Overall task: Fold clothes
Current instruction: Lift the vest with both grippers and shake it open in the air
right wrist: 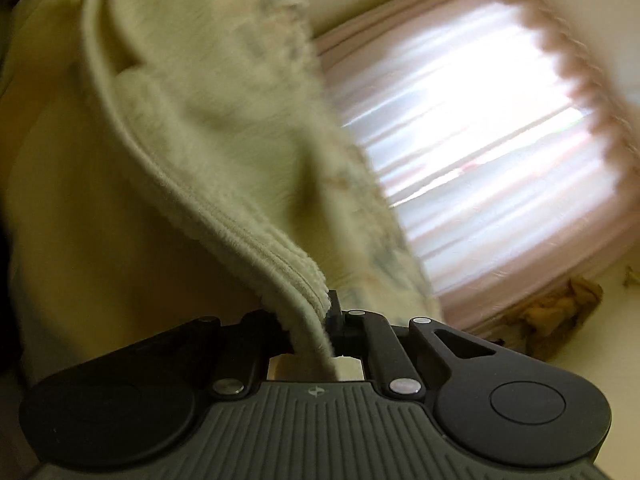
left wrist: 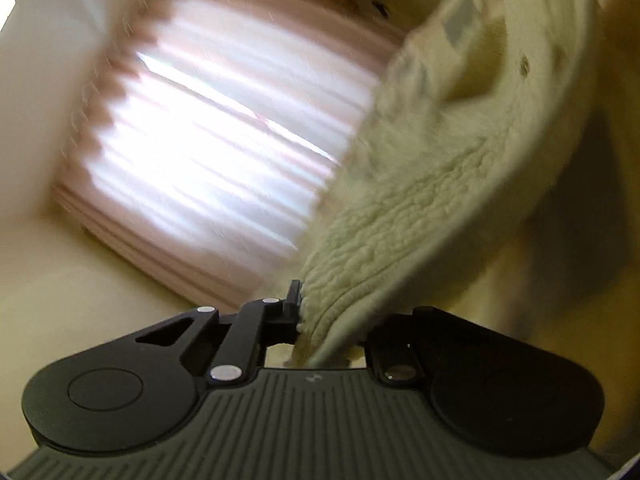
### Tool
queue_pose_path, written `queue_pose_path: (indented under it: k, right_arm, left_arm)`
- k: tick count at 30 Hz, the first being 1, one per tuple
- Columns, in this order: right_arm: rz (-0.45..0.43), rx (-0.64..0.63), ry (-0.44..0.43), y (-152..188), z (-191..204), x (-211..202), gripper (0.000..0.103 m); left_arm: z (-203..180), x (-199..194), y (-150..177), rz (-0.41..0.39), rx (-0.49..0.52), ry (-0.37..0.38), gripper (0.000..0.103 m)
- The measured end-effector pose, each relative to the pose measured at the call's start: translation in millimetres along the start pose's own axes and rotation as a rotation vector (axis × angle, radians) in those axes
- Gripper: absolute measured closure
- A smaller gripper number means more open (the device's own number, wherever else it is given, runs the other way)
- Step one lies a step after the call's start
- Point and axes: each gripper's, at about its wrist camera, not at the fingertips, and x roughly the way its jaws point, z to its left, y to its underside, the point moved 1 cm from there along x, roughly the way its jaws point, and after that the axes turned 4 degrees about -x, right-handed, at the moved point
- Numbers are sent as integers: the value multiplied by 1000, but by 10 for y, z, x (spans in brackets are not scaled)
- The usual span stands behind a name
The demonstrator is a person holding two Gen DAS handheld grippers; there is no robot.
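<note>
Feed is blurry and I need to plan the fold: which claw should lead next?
Neither clearly. The left claw and the right claw are both shut on the fleece hem, lifted toward the curtain. No surface is visible, so treat them as equal.

garment (left wrist: 420,208) between claws, curtain (left wrist: 224,148) behind

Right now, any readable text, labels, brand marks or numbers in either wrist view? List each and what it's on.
No readable words or numbers in either view.
Small embossed emblem, no letters, on the grey ribbed body of the left gripper.
Same emblem on the right gripper.
Grey rectangular patches on the cream fleece garment: too blurred to tell whether they carry text.
Pink pleated curtain: no writing.
</note>
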Motion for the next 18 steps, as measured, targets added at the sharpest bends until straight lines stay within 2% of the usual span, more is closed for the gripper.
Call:
queue_pose_path:
  k: [5,10,14,18]
  right_arm:
    - [-106,66,195,-434,-1036,-350,97]
    - [-212,68,343,-839,-1786,-832,97]
    - [-270,61,420,-1052,-2140,-1146,97]
    - [-289,75,436,-1222,-2356,-1127,96]
  left_arm:
    - [1022,45,-551,-131,25,-156,92]
    - [1745,-219,-987,-221,30,-248,91]
    - [2048,-409,-1137,-243,23,-297,91]
    - [2141,-211,-1195,-188,-24,-271,91]
